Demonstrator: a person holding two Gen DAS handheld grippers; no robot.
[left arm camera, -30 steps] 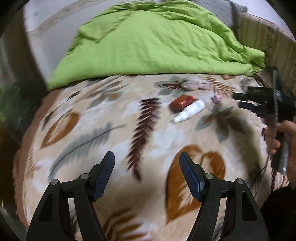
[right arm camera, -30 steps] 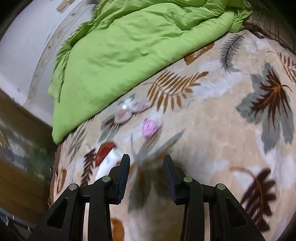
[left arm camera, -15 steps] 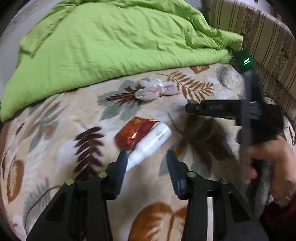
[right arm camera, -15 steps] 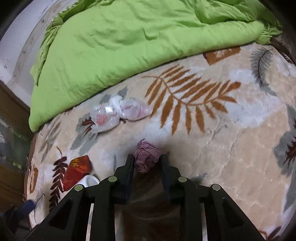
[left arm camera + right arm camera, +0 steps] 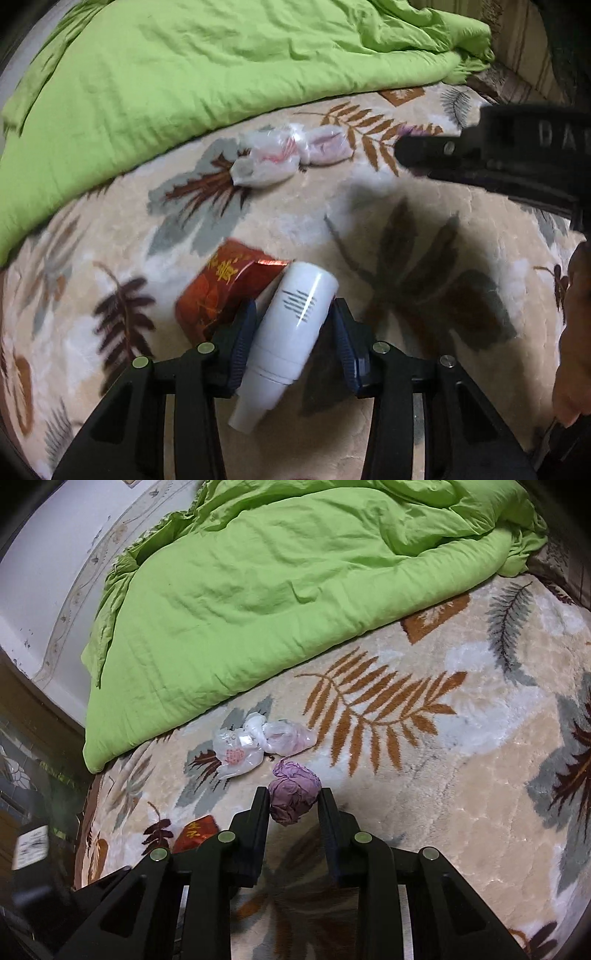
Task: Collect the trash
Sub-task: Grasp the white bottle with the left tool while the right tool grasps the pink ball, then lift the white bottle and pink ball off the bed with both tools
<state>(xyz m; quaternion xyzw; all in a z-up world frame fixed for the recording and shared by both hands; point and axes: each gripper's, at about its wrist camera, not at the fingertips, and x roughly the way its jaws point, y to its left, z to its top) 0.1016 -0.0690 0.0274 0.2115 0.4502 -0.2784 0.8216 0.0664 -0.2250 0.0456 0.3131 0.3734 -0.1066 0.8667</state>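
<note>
While leaf-print blanket [image 5: 461, 812] spreads under green duvet [image 5: 295, 590], left gripper [image 5: 291, 339] closing round white bottle [image 5: 291, 332] — right gripper [image 5: 291, 805] clamps purple wad [image 5: 293, 794].

Bed: blanket [image 5: 461, 812] bare to the right of the paper ball [image 5: 293, 800], wide free room there. Far side blocked by green duvet [image 5: 277, 590]. Bags [image 5: 258, 744] just beyond ball, wrapper [image 5: 225, 291] touching bottle [image 5: 291, 325] on its left. Right gripper [image 5: 406, 151] w/ hand [image 5: 574, 332] crowds right side of left-wrist view. Bare blanket betw. bottle & bags.
</note>
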